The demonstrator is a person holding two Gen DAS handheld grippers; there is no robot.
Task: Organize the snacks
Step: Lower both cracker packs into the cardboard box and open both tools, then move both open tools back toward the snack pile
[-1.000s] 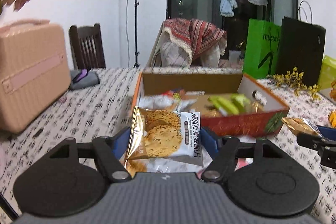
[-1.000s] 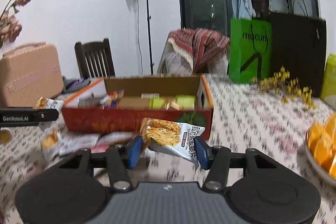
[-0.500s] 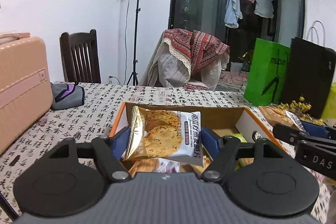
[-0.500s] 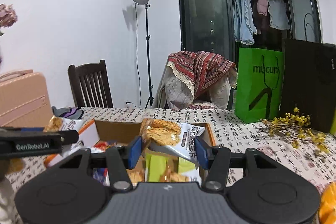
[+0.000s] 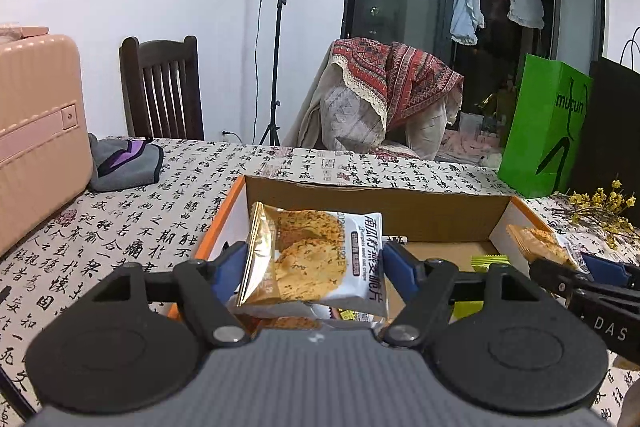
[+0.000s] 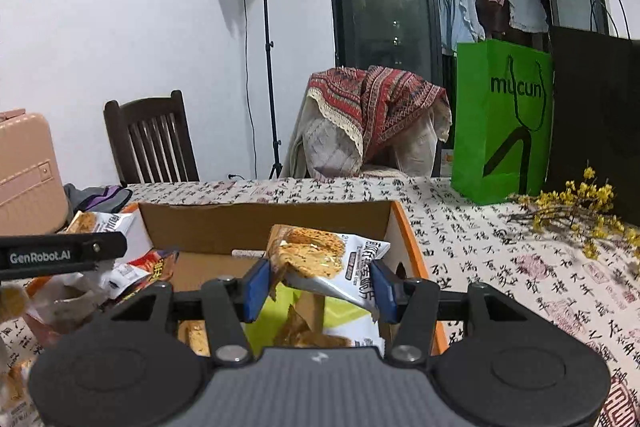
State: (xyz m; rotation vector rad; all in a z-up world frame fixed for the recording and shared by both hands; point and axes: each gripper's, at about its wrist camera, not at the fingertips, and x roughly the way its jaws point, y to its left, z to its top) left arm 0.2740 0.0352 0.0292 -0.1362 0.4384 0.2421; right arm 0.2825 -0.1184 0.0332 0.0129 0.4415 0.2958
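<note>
Above the box (image 5: 400,205), both grippers (image 5: 310,259) (image 6: 318,281) are clasping cracker packets (image 5: 316,259) (image 6: 324,263), which risk snagging the rim if released off-centre.

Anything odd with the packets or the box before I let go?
Nothing damaged or spilled. The right gripper holds its cracker packet tilted, one corner drooping over the cardboard box. The left gripper's packet sits fairly square. Snacks inside lie jumbled.
</note>
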